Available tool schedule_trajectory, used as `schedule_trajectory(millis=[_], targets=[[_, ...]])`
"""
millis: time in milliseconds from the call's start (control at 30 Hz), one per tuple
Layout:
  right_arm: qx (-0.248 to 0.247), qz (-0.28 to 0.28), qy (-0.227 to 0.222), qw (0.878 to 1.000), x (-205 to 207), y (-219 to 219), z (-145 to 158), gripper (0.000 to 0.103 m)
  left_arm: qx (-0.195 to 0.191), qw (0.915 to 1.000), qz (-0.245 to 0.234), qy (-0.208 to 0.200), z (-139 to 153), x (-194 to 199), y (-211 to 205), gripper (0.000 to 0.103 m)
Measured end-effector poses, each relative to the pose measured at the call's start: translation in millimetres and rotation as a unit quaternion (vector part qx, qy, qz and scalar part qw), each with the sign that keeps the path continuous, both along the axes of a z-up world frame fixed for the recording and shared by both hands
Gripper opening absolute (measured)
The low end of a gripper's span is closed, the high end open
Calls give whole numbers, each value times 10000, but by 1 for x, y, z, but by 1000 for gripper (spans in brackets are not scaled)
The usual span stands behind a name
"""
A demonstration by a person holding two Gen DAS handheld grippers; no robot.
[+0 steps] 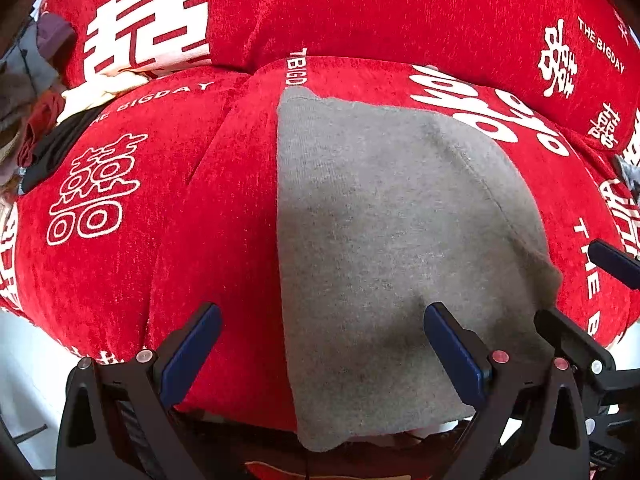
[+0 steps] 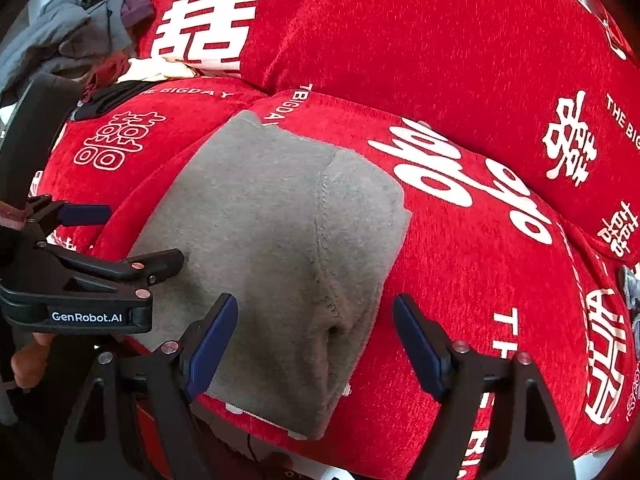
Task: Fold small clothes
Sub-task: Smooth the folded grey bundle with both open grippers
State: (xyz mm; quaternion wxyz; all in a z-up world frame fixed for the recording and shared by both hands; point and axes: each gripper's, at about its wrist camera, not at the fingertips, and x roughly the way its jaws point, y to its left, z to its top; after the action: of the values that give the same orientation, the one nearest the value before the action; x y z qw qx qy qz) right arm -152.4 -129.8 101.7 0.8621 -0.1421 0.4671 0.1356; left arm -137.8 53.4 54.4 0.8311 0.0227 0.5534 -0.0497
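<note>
My left hand-held gripper hangs with its blue-padded fingers spread wide and nothing between them, one pad over red fabric and the other over the grey garment. My right hand-held gripper is likewise spread and holding nothing, its pads straddling the garment's near right corner. In the left wrist view only the right gripper's black frame and one blue tip show at the right edge. In the right wrist view the left gripper appears side-on at the left edge, with a white GenRobot.AI label on its black body.

The garment is a soft, slightly fuzzy grey knit, folded into a rough rectangle with a rounded right side and a raised stitched seam running down it. Its near edge droops over the front of the seat, so that end is partly out of sight.

It lies on a sofa cushion covered in plush red chenille, printed with white double-happiness characters and the words THE BIGDAY. A matching back cushion rises behind.

At the far left a heap of clothes, grey, purple, dark red, cream and black, is crumpled and cut off by the frame; single pieces are hard to make out.
</note>
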Motion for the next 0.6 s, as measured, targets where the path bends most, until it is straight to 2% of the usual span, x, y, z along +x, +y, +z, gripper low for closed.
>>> schedule_trajectory(millis=[600], targets=[[-115,7,182,9998,19,5,-5,83,54,9999,44,97,-5,12,-2,101]])
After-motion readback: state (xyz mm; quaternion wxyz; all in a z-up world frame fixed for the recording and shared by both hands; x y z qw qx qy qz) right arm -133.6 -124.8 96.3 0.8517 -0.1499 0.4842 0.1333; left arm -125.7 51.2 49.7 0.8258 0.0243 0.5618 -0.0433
